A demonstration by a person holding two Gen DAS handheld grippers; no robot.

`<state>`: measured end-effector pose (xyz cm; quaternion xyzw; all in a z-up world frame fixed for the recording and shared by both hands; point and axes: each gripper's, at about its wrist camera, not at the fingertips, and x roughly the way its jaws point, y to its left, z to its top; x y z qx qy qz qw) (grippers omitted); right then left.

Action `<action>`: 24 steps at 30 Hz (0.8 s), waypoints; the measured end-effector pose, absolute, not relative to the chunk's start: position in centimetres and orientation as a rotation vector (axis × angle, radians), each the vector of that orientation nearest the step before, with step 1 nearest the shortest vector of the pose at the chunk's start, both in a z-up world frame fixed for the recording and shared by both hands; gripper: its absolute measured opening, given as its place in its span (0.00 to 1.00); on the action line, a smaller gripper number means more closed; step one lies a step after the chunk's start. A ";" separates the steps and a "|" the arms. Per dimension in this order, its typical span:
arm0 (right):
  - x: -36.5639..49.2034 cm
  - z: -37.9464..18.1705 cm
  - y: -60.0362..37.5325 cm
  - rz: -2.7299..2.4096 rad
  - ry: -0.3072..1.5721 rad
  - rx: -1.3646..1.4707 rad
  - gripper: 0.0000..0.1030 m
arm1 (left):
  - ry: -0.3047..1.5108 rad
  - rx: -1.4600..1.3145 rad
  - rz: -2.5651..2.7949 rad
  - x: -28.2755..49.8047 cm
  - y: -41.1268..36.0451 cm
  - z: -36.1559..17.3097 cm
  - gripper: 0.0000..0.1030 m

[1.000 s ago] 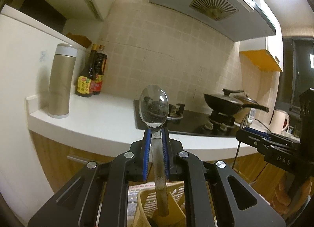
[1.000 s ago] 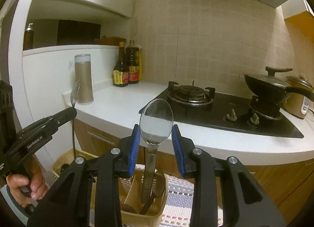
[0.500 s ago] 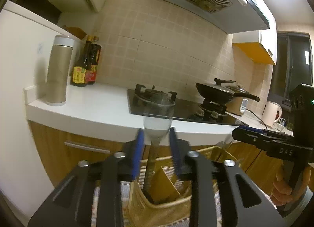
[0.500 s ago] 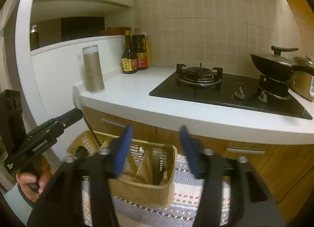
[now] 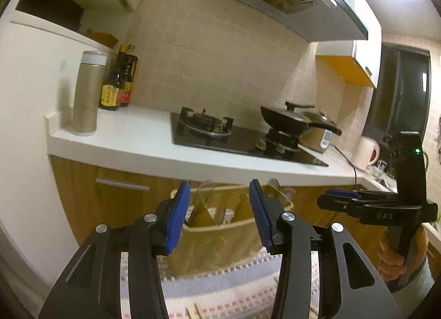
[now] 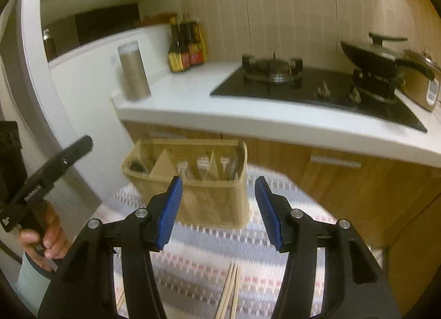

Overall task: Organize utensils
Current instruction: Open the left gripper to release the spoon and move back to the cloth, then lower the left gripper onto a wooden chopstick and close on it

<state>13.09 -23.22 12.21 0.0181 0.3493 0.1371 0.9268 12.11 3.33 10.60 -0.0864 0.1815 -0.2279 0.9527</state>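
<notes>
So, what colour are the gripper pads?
Blue, ribbed pads; the right wrist view shows them best.

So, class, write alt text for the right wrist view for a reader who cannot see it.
The open right gripper hangs empty over a striped mat, in front of a tan utensil caddy with divided compartments. Wooden chopsticks lie on the mat below; behind are a white counter and gas stove.

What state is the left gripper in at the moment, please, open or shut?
Open: the left gripper shows its blue fingers apart with nothing between them, having just been opening; the basket sits beyond.
</notes>
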 end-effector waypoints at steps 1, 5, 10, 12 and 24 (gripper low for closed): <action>12.8 11.9 -23.2 0.283 0.745 0.033 0.50 | 0.380 -0.164 -0.465 11.5 3.2 10.6 0.42; 11.8 10.3 -23.2 0.277 0.845 0.014 0.50 | 0.453 -0.121 -0.467 10.1 2.8 10.0 0.42; 11.4 7.7 -23.7 0.266 0.970 0.011 0.50 | 0.580 -0.103 -0.466 9.3 3.0 8.3 0.42; 11.3 6.5 -23.8 0.257 1.019 0.003 0.50 | 0.643 -0.097 -0.466 9.4 3.3 7.2 0.42; 11.3 0.9 -23.4 0.252 1.234 -0.041 0.36 | 0.995 -0.069 -0.462 10.7 4.3 -0.4 0.40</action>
